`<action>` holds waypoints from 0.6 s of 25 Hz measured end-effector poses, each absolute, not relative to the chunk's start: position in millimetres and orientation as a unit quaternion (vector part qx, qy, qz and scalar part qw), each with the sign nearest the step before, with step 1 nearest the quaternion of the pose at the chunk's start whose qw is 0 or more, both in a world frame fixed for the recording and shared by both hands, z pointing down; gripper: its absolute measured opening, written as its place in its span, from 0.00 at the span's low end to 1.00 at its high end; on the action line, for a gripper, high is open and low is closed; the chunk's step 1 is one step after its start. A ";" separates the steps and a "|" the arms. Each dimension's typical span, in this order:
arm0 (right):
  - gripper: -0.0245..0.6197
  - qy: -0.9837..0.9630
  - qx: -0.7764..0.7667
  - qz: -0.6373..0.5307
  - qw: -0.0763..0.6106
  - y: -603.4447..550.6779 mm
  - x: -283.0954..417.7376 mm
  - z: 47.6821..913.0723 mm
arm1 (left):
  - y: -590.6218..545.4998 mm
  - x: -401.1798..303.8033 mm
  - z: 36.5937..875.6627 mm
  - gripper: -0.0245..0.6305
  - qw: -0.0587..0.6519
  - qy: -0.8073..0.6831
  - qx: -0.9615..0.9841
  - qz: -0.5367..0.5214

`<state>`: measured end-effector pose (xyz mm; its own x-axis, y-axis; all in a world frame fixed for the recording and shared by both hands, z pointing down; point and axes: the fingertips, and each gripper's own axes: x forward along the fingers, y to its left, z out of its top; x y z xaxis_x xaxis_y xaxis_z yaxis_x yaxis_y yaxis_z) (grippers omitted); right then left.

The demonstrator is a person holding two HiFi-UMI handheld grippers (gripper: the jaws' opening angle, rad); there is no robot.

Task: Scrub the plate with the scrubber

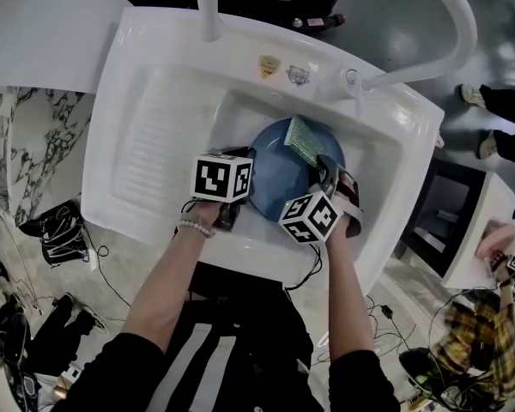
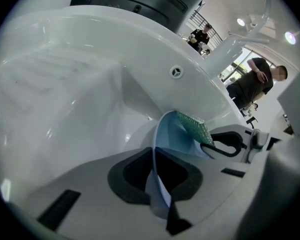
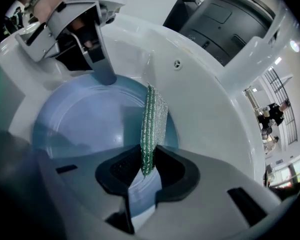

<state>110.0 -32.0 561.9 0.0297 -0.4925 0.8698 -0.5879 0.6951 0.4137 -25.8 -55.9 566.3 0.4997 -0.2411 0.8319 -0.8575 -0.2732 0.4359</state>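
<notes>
A blue plate [image 1: 279, 166] lies tilted in the white sink basin [image 1: 232, 110]. My left gripper [image 1: 247, 172] is shut on the plate's left rim. In the left gripper view the thin plate edge [image 2: 157, 149] runs between the dark pads [image 2: 130, 176], with the left gripper [image 2: 155, 176] clamped on it. My right gripper [image 1: 324, 172] is shut on a green mesh scrubber [image 1: 306, 140]. In the right gripper view the scrubber [image 3: 152, 124] stands on edge above the plate [image 3: 85, 119], its lower end pinched by the right gripper [image 3: 146, 168]. The left gripper [image 3: 104, 76] shows at the plate's far rim.
The sink has a ribbed drainboard [image 1: 150, 157] on its left and an overflow hole [image 3: 176, 63] in the back wall. A white curved faucet [image 1: 451, 24] arcs over the far right. Cables and bags [image 1: 60, 230] lie on the floor; a person [image 1: 489, 333] is at the right.
</notes>
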 end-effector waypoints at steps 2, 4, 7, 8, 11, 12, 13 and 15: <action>0.18 -0.700 0.363 0.025 0.615 -29.4 104.7 565.9 | -55.6 -25.9 566.6 0.07 0.477 -0.379 0.725 0.322; 0.18 -0.704 0.340 0.006 0.623 -29.0 99.1 566.5 | -56.1 -25.9 566.2 0.07 0.482 -0.380 0.723 0.317; 0.18 -0.712 0.307 -0.026 0.631 -29.9 89.4 565.5 | -56.9 -25.9 567.0 0.07 0.484 -0.380 0.723 0.315; 0.18 -0.715 0.297 -0.035 0.632 -29.3 86.3 565.5 | -56.8 -25.8 567.4 0.07 0.484 -0.380 0.722 0.315; 0.18 -0.723 0.270 -0.051 0.634 -23.1 78.8 566.6 | -56.4 -25.3 567.3 0.07 0.487 -0.380 0.721 0.313; 0.18 -0.725 0.262 -0.056 0.634 -21.2 76.7 566.1 | -56.4 -25.2 567.1 0.07 0.488 -0.380 0.721 0.312; 0.18 -0.728 0.255 -0.060 0.634 -19.3 74.8 565.4 | -56.5 -25.2 567.0 0.07 0.489 -0.381 0.720 0.311; 0.18 -0.732 0.240 -0.065 0.634 -15.3 71.1 564.1 | -57.2 -25.5 567.2 0.07 0.491 -0.382 0.719 0.309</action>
